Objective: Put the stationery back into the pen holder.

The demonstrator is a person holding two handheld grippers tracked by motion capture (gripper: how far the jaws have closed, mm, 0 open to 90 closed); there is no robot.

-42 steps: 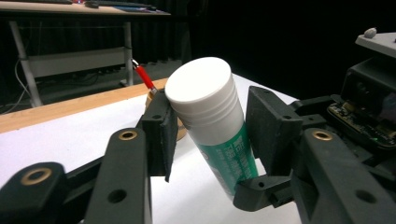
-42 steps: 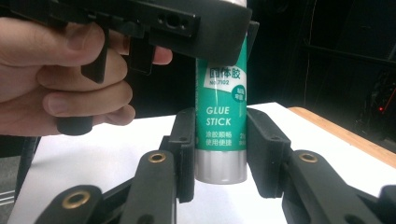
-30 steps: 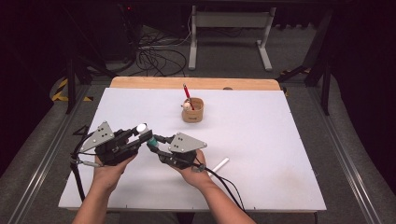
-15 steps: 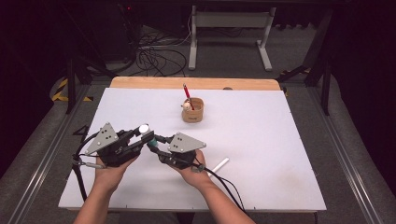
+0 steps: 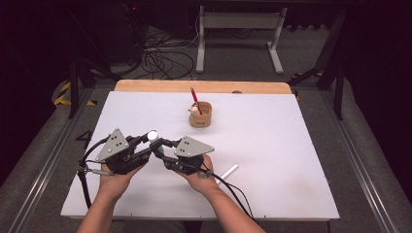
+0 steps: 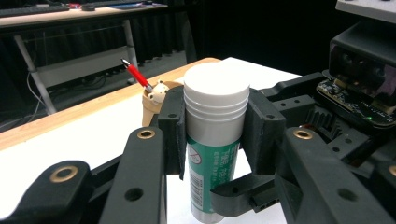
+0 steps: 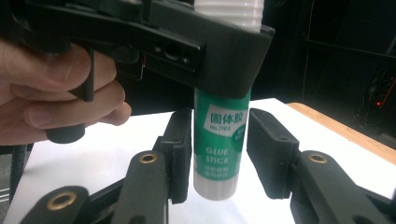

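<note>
Item: glue stick (image 6: 212, 154), green label, white cap (image 6: 215, 95) uppermost, held upright above the white table (image 5: 272, 160) at its near-left part, between the two grippers. Left gripper (image 6: 212, 126): jaws narrow, pads pressed on either side of the stick's upper end at the ribbed cap; in the high view the cap shows as a small white disc (image 5: 152, 135) at the tip of this gripper (image 5: 145, 143). Right gripper (image 7: 219, 149): jaws set either side of the stick's lower green body (image 7: 219, 140); they have just been opening, the left pad close against the label, the right pad standing off with a visible gap, so no firm clamp on that side. The stick's base hangs free of the table in the right gripper view. Hands: the left hand (image 5: 116, 177) and right hand (image 5: 199, 177) hold the gripper bodies close together, tips meeting near the stick; a grey three-cornered plate (image 5: 193, 146) tops the right gripper (image 5: 163, 151). Other contents: a small tan cup (image 5: 200, 115) farther back at mid-table, well apart from the grippers, holding a red pen (image 5: 195, 97) that leans out; a white cylindrical piece (image 5: 228, 171) lying flat on the table just right of the right hand. A wooden edge strip (image 5: 160, 86) runs along the far side of the table.
</note>
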